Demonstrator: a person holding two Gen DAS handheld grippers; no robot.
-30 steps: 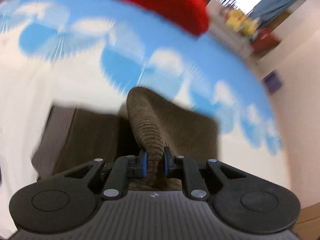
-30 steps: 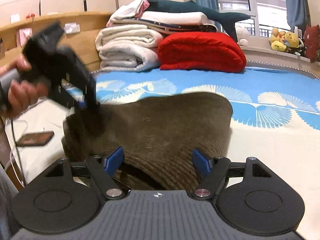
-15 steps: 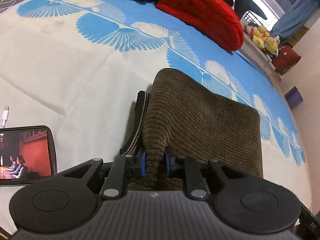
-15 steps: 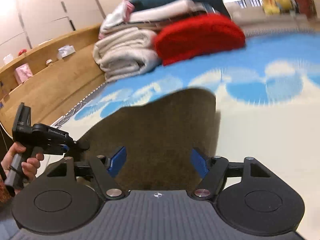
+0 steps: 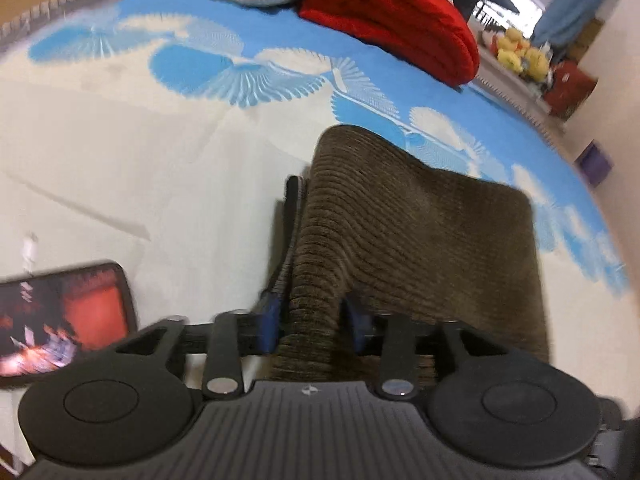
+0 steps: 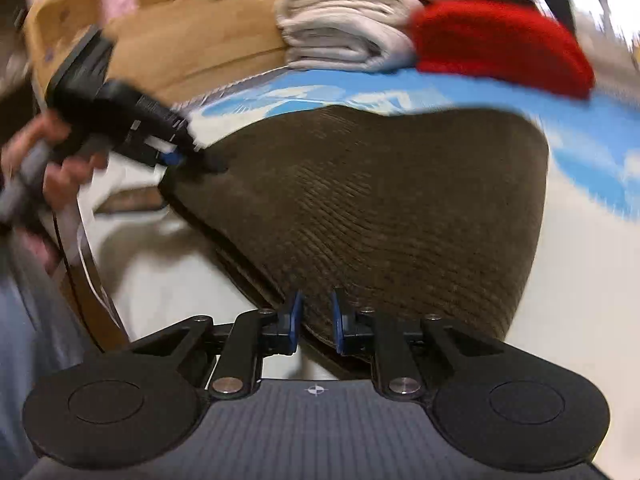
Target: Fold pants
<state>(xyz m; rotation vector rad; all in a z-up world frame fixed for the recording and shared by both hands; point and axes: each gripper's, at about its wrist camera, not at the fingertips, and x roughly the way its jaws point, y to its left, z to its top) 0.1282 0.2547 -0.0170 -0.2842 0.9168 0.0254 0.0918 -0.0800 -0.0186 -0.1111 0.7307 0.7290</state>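
Note:
The brown corduroy pants (image 5: 420, 236) lie folded on the bed, with a grey striped waistband edge (image 5: 294, 216) showing at their left side. My left gripper (image 5: 312, 320) has its fingers a little apart around a raised ridge of the pants. In the right wrist view the pants (image 6: 400, 208) fill the middle. My right gripper (image 6: 316, 320) is shut on the near edge of the pants. The left gripper (image 6: 176, 152), held in a hand, shows at the pants' far left corner.
The bed sheet (image 5: 140, 160) is cream with blue shell patterns. A phone with a lit screen (image 5: 60, 320) lies at the left. A red blanket (image 5: 400, 16) and folded white bedding (image 6: 344, 32) are stacked at the back. A wooden headboard (image 6: 192, 40) stands behind.
My right gripper has closed from wide open onto the near edge of the pants. My left gripper's fingers have spread slightly on the pants ridge.

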